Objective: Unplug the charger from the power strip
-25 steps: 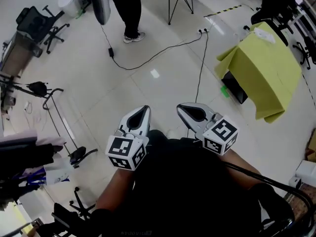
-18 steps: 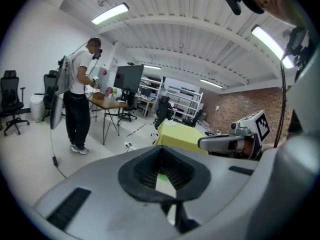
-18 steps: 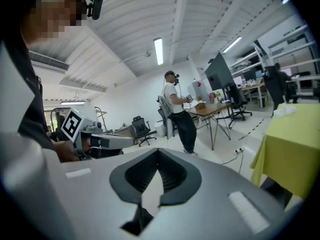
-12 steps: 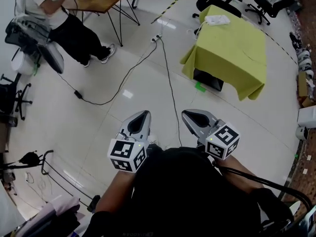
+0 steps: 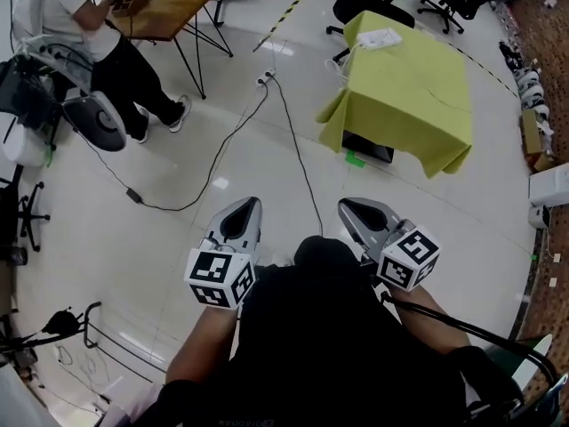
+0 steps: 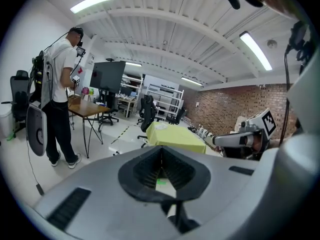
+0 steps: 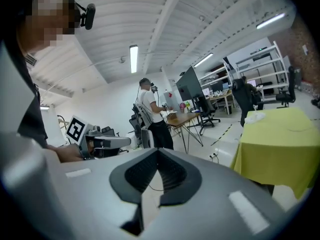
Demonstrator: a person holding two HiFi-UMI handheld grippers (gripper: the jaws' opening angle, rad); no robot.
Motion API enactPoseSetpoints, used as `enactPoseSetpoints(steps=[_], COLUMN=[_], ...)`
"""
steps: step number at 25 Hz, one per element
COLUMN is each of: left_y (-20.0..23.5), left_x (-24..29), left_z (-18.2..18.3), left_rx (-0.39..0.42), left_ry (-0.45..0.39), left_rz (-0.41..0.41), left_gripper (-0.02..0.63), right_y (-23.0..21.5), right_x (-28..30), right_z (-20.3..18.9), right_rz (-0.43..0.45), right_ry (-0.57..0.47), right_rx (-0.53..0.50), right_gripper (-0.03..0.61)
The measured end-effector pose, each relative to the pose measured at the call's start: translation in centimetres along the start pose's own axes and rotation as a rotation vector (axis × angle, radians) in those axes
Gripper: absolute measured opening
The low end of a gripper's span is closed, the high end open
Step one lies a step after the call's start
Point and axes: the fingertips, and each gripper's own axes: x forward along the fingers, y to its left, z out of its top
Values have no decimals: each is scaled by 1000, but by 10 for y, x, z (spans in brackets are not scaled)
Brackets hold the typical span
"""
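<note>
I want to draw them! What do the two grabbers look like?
The left gripper and right gripper are silver-grey pointed shells with black ribbed pads inside. Each carries a white cube with black square markers. The person wears a black top.

The room is bright. Long ceiling lamps (image 6: 93, 0) shine above the left gripper (image 6: 161, 151). Small white glare spots sit on the shiny floor (image 5: 220, 183) ahead of it. Both gripper views bend round and go dark at the edges. The jaws up close look soft. Shadows are faint.
</note>
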Motion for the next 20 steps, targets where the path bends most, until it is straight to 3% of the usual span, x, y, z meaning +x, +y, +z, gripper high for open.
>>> enactPoseSetpoints(steps=[13, 20], left_y=[-58, -81], left_x=[57, 98], left_z=[5, 17], left_rx=[80, 92], left_ry=[46, 62], left_rz=[-222, -233], left_gripper=[8, 8], right_y=[-33, -75], right_x=[-42, -67], right_z=[2, 13], right_rz=[-174, -212], right_ry=[-66, -84], right_rx=[31, 34], right_gripper=[3, 3])
